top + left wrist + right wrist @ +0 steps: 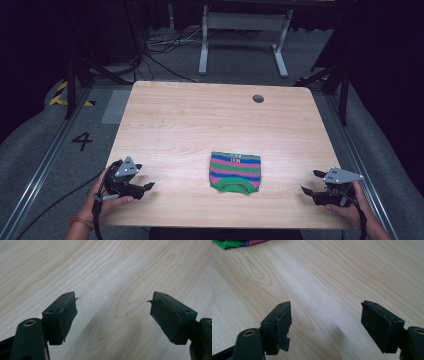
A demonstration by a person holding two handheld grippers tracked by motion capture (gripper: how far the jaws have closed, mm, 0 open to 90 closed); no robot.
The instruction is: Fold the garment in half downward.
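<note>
At the near edge of the table [190, 115] the left gripper [145, 187] sits low over the wood by the near left corner, held in a hand [102, 202], its jaws pointing toward the table's middle. In the left gripper view its jaws stand wide apart with only bare wood grain between them. The right gripper [312, 183] is by the near right corner in the other hand [350, 207], jaws pointing inward toward the left one; in the right gripper view they too stand wide, holding nothing, with bare table between.

Between the two grippers, a little farther in and well apart from both, lies the striped cloth [235, 171], folded flat on the wood. Its bands of blue, pink and green run across the table, left to right; a curved green hem faces the near edge and a small white mark sits by its far edge. It is roughly as wide as it is deep, so no clear long axis shows. A corner of the cloth [238, 243] appears at the top left of the right gripper view.

Farther off, a round hole [258, 98] is set in the tabletop near its far edge.
</note>
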